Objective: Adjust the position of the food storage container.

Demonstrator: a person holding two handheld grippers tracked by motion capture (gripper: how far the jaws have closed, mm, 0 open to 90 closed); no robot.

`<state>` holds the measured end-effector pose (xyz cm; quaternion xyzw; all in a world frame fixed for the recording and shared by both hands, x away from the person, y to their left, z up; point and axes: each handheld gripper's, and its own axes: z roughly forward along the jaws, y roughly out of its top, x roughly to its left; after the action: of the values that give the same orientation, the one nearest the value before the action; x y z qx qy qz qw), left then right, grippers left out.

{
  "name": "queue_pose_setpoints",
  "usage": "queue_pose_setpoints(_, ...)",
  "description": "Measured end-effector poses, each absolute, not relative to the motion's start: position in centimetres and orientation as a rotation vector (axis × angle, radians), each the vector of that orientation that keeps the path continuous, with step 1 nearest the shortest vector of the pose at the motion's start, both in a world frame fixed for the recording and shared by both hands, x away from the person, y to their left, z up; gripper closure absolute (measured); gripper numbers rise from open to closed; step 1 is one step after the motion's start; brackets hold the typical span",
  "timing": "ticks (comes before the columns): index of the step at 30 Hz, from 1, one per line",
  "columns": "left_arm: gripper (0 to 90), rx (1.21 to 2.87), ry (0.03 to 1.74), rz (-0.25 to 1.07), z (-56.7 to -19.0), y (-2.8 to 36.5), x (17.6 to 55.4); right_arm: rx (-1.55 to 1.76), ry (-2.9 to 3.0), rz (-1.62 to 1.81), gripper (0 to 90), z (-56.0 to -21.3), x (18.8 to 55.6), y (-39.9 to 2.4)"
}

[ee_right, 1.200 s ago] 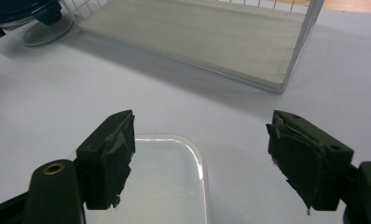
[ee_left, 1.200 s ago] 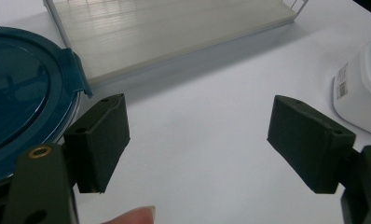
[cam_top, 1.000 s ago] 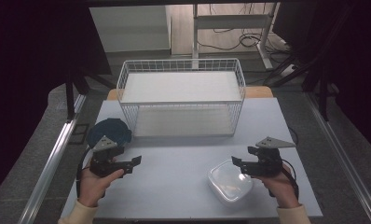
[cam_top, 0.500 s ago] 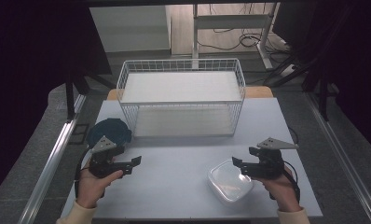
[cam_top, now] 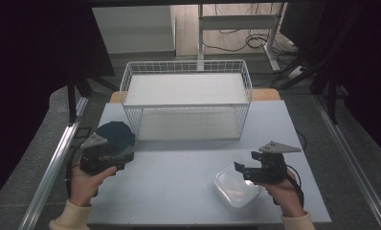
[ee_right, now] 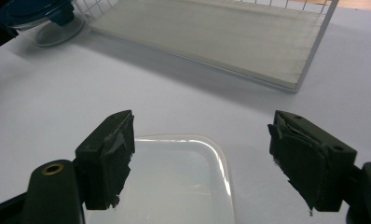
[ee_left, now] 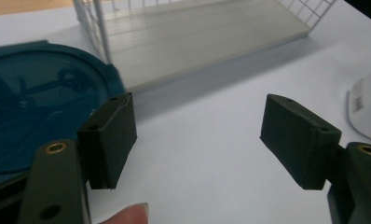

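On the table [cam_top: 179, 167] stand one white wire basket [cam_top: 186, 103] with nothing in it but its pale floor board, one round tub with a dark blue lid [cam_top: 114, 136] near the basket's left front corner, and one clear square box [cam_top: 234, 187], empty, near the front right. The left gripper [cam_top: 114, 163] hovers at the tub's near edge, its jaws just narrowed a little yet apart with nothing between them. The right gripper [cam_top: 240, 170] hangs spread over the clear box, pads off it
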<state>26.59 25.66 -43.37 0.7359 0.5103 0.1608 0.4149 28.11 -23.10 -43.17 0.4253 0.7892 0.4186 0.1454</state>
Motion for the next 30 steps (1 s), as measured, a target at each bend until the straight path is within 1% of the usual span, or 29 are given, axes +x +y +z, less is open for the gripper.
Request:
queue_pose_setpoints(1, 26.9, 1.849, 1.282, 0.404, -43.4, 25.7, 26.6, 1.222, 2.274, 1.205, 21.7, -43.2, 28.1, -23.0)
queue_pose_setpoints(3, 27.5, 1.853, 1.317, 0.415, -42.7, 27.0, 28.3, 1.218, 2.275, 1.202, 21.7, -43.2, 28.1, -22.9)
queue_pose_setpoints(5, 28.3, 1.849, 1.328, 0.404, -42.5, 27.5, 28.8, 1.219, 2.279, 1.197, 21.7, -43.3, 28.1, -22.8)
queue_pose_setpoints(6, 28.7, 1.847, 1.35, 0.388, -42.4, 28.3, 30.1, 1.22, 2.28, 1.197, 21.7, -43.3, 28.1, -22.8)
queue_pose_setpoints(7, 29.3, 1.847, 1.35, 0.388, -42.4, 28.3, 30.1, 1.22, 2.28, 1.197, 21.7, -43.3, 28.1, -22.8)
queue_pose_setpoints(9, 30.1, 1.861, 1.369, 0.381, -42.3, 28.9, 31.3, 1.222, 2.281, 1.192, 21.7, -43.4, 28.2, -22.8)
queue_pose_setpoints(10, 31.4, 1.875, 1.403, 0.386, -42.6, 29.5, 32.7, 1.229, 2.282, 1.188, 21.7, -43.5, 28.2, -22.8)
queue_pose_setpoints(12, 33.2, 1.866, 1.433, 0.375, -42.9, 30.2, 34.1, 1.23, 2.283, 1.185, 21.7, -43.6, 28.3, -22.8)
queue_pose_setpoints(13, 34.0, 1.866, 1.433, 0.375, -42.9, 30.2, 34.1, 1.23, 2.283, 1.185, 21.7, -43.6, 28.3, -22.8)
queue_pose_setpoints(15, 34.8, 1.866, 1.464, 0.384, -43.2, 30.8, 35.4, 1.233, 2.285, 1.184, 21.7, -43.7, 28.3, -22.8)
queue_pose_setpoints(16, 36.1, 1.846, 1.489, 0.378, -43.5, 31.3, 36.6, 1.235, 2.285, 1.182, 21.7, -43.7, 28.3, -22.9)
queue_pose_setpoints(19, 38.5, 1.842, 1.503, 0.368, -43.6, 31.7, 37.6, 1.238, 2.284, 1.184, 21.7, -43.7, 28.4, -22.9)
queue_pose_setpoints(20, 39.0, 1.858, 1.529, 0.393, -43.8, 32.0, 38.9, 1.245, 2.284, 1.182, 21.7, -43.7, 28.4, -23.0)
queue_pose_setpoints(21, 40.0, 1.861, 1.54, 0.385, -43.9, 32.2, 39.4, 1.243, 2.283, 1.182, 21.7, -43.8, 28.4, -23.0)
queue_pose_setpoints(25, 44.0, 1.873, 1.568, 0.391, -44.3, 32.8, 40.6, 1.245, 2.276, 1.185, 21.7, -43.6, 28.4, -23.2)
queue_pose_setpoints(27, 45.9, 1.849, 1.595, 0.361, -44.9, 33.8, 41.4, 1.253, 2.265, 1.191, 21.7, -43.3, 28.3, -23.4)
queue_pose_setpoints(30, 48.2, 1.846, 1.609, 0.358, -45.2, 34.2, 41.9, 1.259, 2.258, 1.193, 21.7, -43.2, 28.4, -23.6)
